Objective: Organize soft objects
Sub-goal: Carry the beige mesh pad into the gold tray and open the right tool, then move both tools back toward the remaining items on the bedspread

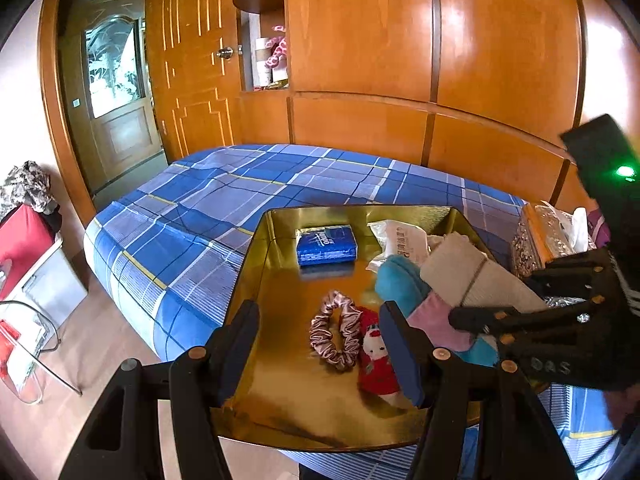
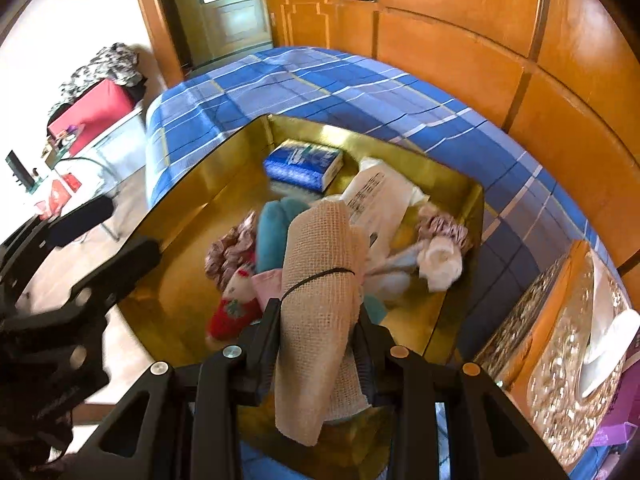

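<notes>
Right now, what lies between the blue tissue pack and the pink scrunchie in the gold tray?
Nothing. In the left wrist view, only bare gold floor of the tray separates the blue tissue pack from the pink scrunchie.

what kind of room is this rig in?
Most likely a home bedroom: a bed with a blue plaid sheet, wooden wardrobe panels behind it, and a wooden door. The gold tray of soft items sits on the bed.
</notes>
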